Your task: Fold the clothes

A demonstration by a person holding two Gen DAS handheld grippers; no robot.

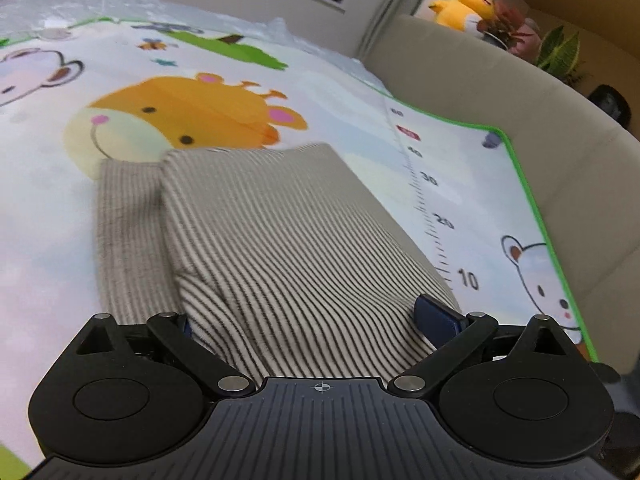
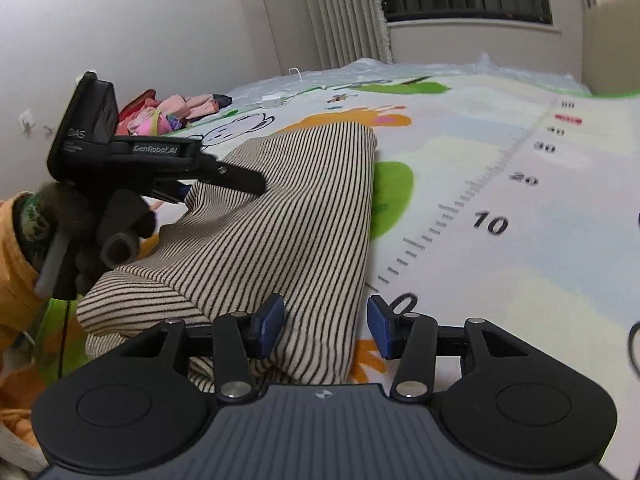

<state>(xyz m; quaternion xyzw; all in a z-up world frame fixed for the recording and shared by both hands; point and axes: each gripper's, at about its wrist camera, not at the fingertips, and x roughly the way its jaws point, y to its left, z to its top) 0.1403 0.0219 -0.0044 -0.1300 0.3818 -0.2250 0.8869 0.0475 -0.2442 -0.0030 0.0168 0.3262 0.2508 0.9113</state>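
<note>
A beige garment with thin dark stripes lies partly folded on a cartoon play mat. My left gripper is wide open, its fingers either side of the near edge of the garment, which bulges up between them; only the right blue pad shows. In the right wrist view the garment lies left of centre. My right gripper is open, with the garment's near right corner between its blue pads. The left gripper shows there over the garment's left edge.
A beige sofa borders the mat's green right edge, with a yellow plush toy and plants behind it. A pile of pink clothes and a white charger lie at the mat's far left. A window and curtain stand behind.
</note>
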